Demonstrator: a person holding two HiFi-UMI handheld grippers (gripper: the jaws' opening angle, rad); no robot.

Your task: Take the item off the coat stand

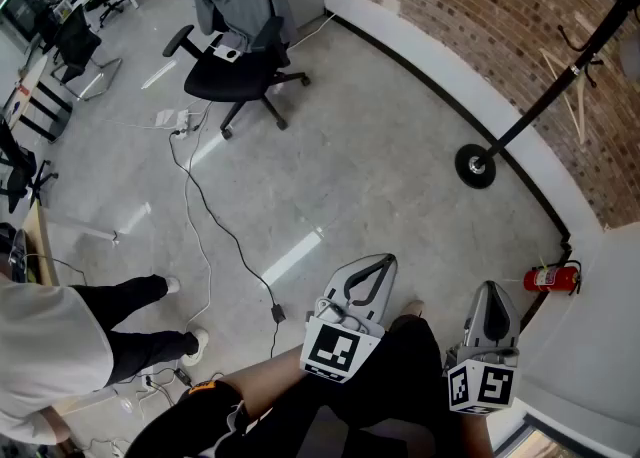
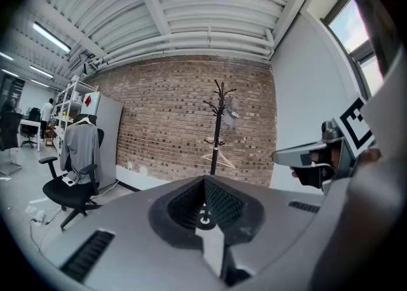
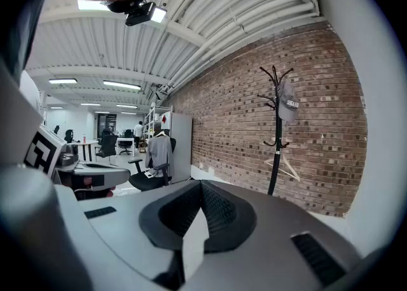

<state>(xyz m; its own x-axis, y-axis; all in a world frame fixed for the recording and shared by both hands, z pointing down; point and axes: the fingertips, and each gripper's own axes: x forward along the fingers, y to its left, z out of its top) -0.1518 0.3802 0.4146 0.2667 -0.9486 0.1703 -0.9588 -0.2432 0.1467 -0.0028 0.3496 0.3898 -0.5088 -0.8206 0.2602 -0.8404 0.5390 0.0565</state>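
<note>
The black coat stand (image 1: 540, 101) rises by the brick wall at the far right, its round base (image 1: 475, 166) on the floor. A grey cap (image 3: 289, 102) hangs from an upper hook and a pale wooden hanger (image 3: 284, 166) from a lower one; the left gripper view also shows the cap (image 2: 232, 113). My left gripper (image 1: 378, 264) and right gripper (image 1: 492, 298) are held low in front of the body, well short of the stand. Both are shut with nothing between the jaws.
An office chair draped with a grey garment (image 1: 240, 56) stands at the back left. A black cable (image 1: 215, 216) runs across the concrete floor. A red fire extinguisher (image 1: 550, 276) sits at the wall corner. A person (image 1: 60, 346) stands at the left.
</note>
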